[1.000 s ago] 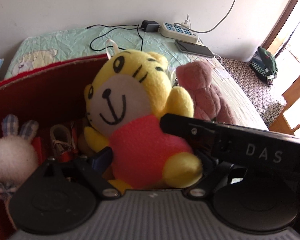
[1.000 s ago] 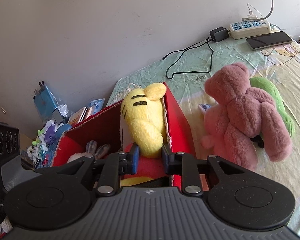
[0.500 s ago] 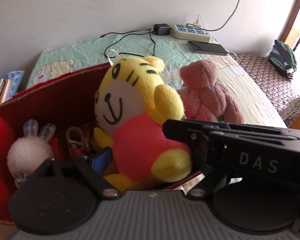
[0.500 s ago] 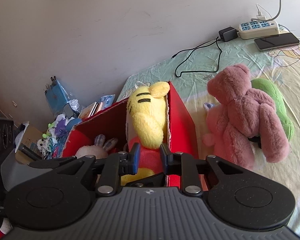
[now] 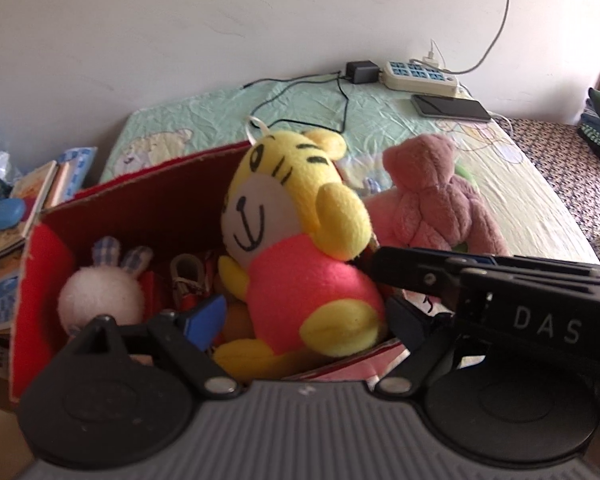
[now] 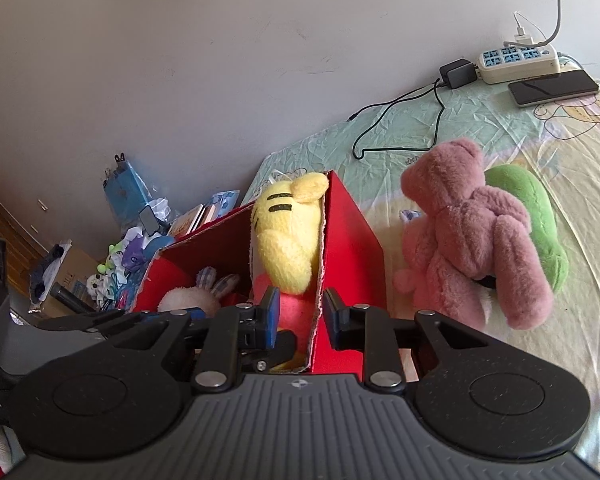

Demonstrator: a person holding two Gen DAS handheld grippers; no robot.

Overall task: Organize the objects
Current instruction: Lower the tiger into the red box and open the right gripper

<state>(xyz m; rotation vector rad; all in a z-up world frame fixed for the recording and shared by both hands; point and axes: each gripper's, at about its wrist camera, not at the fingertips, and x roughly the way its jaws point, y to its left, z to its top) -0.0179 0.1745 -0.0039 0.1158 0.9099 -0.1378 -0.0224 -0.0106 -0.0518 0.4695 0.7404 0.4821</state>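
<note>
- The yellow tiger plush [image 5: 296,248] now sits upright in the red box [image 5: 148,196]; both views have drawn back from it, so this item looks stowed.
- Left hand-held gripper [image 5: 300,320] spread; right hand-held gripper [image 6: 300,314] spread, straddling the box wall.
- Pink teddy [image 6: 476,232] and green plush [image 6: 536,216] wait on the bed [image 6: 460,128].

Left claw [image 5: 304,320] spread wide; right claw [image 6: 300,316] parted, level, alongside.

Power strip [image 5: 419,76], phone [image 5: 452,107], charger [image 5: 362,71]
</note>
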